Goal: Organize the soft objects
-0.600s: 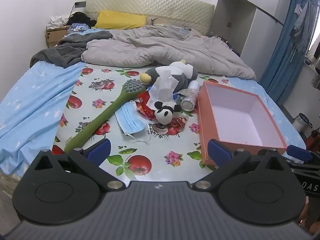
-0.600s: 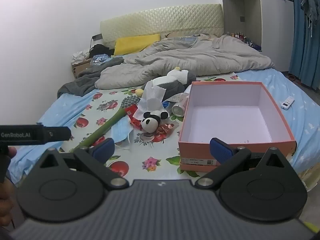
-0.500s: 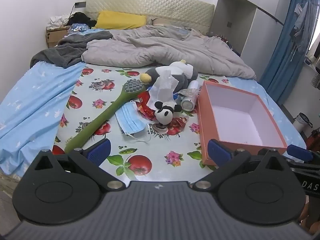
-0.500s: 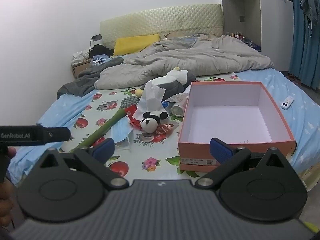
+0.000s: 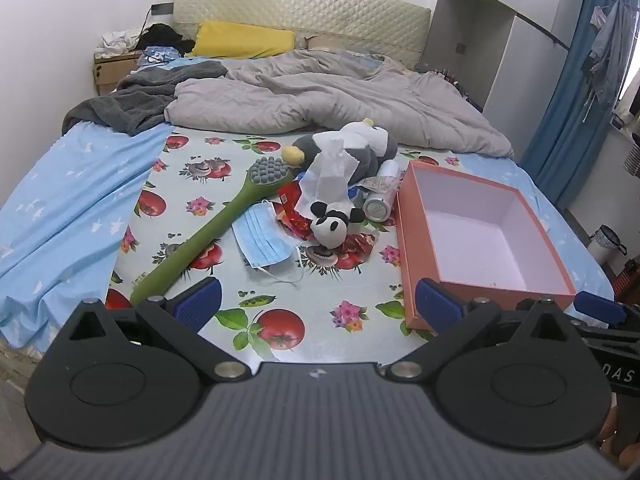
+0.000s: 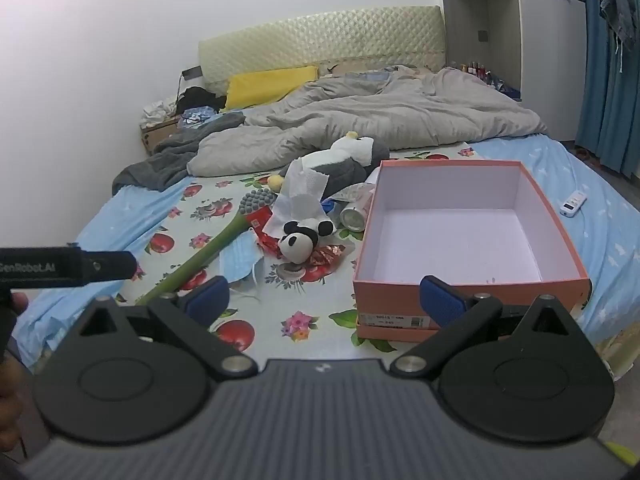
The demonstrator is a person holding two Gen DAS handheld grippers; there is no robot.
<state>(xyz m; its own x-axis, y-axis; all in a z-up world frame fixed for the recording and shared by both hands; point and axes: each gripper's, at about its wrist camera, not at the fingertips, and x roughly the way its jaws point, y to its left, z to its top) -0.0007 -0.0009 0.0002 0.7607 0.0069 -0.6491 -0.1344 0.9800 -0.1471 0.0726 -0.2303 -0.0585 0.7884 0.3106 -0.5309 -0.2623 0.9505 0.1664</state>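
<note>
Plainly both the left gripper and right gripper gape wide and empty, well short of the panda plush beside the open box — a careless grab could snag the mask or wrappers instead.

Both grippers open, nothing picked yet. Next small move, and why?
Probably ease the left gripper forward and down toward the small panda plush. Its jaws stand wide with nothing between them, the panda lies exposed at the near edge of the pile, left of the empty orange box, and it looks the easiest soft item to grasp first. The right gripper is also open and empty.
</note>
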